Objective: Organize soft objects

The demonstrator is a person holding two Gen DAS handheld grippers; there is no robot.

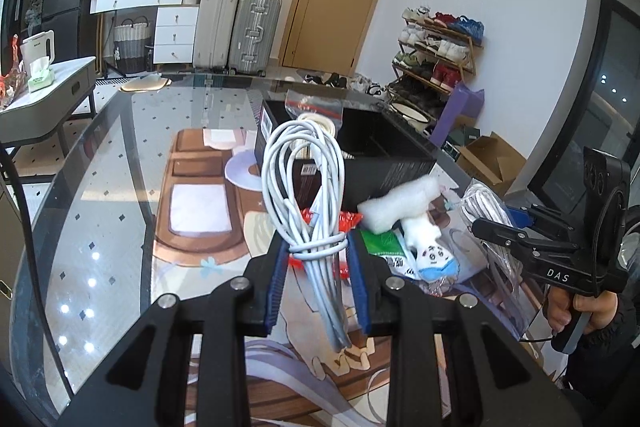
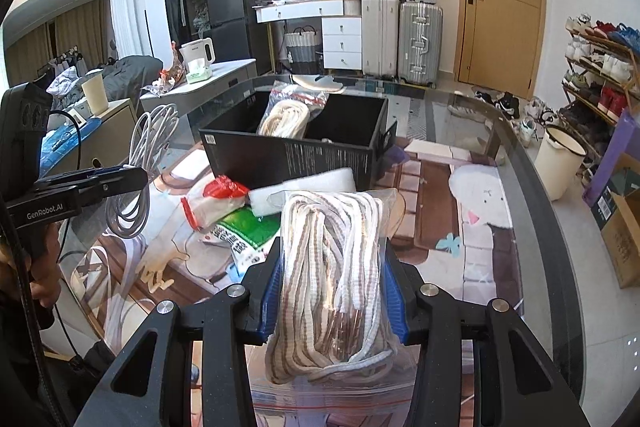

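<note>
Soft things are being put away, and both grippers have one. Closest to us, the left gripper (image 1: 318, 269) squeezes a bundle of white cable (image 1: 308, 195) right at its wrapped middle, likely because that is the tightest spot, so the loops stay together and do not fall apart. The bundle is up off the glass table (image 1: 112, 155), with loops standing above the pads and loose ends hanging below. The right gripper (image 2: 332, 301) pinches a clear bag of striped rope (image 2: 332, 247) around its fat middle, so its pads stand wider apart. The bottom of that bag is cut off by the picture edge, so I cannot tell if it rests on the table. A little farther, a small pile waits: a white foam piece (image 2: 304, 187), a green packet (image 2: 248, 231) and a red-topped bag (image 2: 212, 203). What is inside those packets is hard to make out. Behind the pile sits the black box (image 2: 296, 155), open on top, probably where everything goes. One bag of pale rope (image 2: 286, 117) already leans in it. The box wall hides the floor of the box, so anything else in there cannot be seen.
</note>
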